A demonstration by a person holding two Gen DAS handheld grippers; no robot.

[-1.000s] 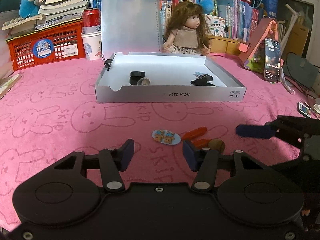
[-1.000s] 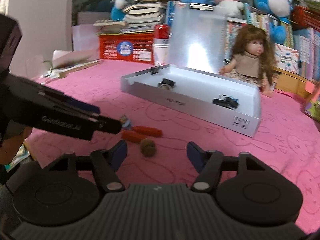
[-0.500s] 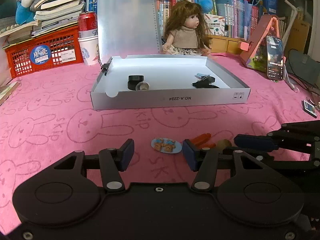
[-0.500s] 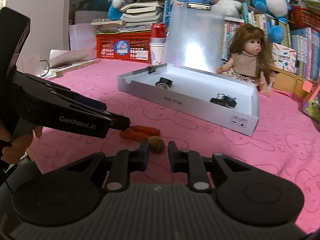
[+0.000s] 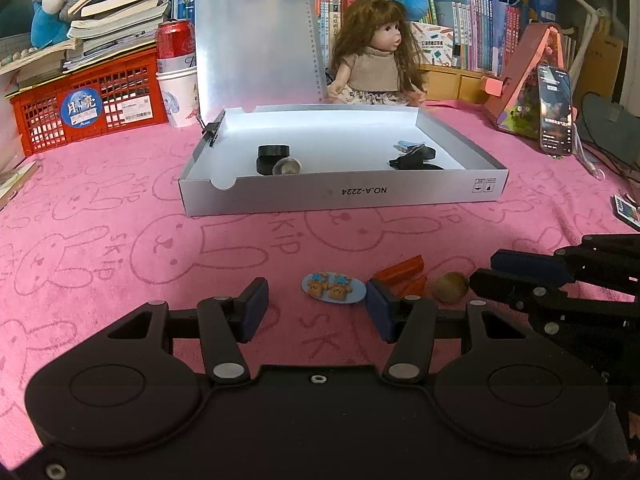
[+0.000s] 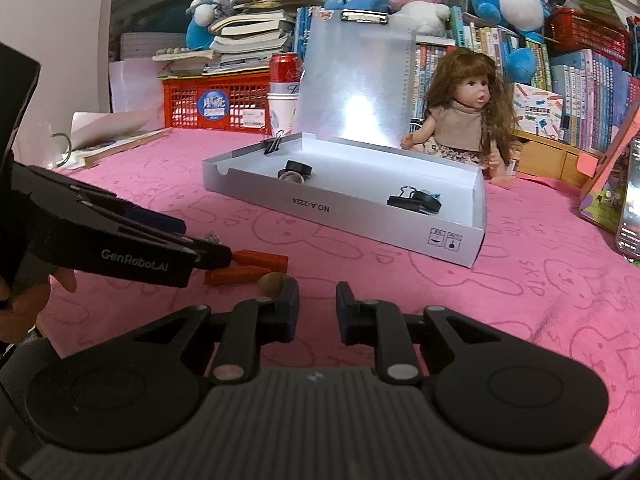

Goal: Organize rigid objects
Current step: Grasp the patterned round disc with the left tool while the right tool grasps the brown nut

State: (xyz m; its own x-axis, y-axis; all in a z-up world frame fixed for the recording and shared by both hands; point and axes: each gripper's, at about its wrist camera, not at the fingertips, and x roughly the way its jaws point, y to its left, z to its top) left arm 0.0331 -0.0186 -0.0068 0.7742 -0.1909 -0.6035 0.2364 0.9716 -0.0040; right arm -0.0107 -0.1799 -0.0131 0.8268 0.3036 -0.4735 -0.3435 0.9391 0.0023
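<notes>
A white shallow box lies open on the pink cloth, with a black round piece, a small clear ball and black binder clips inside. In front lie an oval bear sticker, two orange sticks and a brown nut. My left gripper is open, low over the sticker. My right gripper has narrow, empty jaws, with the nut just left of its left finger. It shows in the left wrist view beside the nut.
A doll sits behind the box. A red crate with books, a can and a paper cup stand at the back left. A phone leans at the right. Bookshelves line the back.
My right gripper's jaws have narrowed from wide open and moved close to the nut. My left gripper has come lower and nearer to the sticker, staying open.
</notes>
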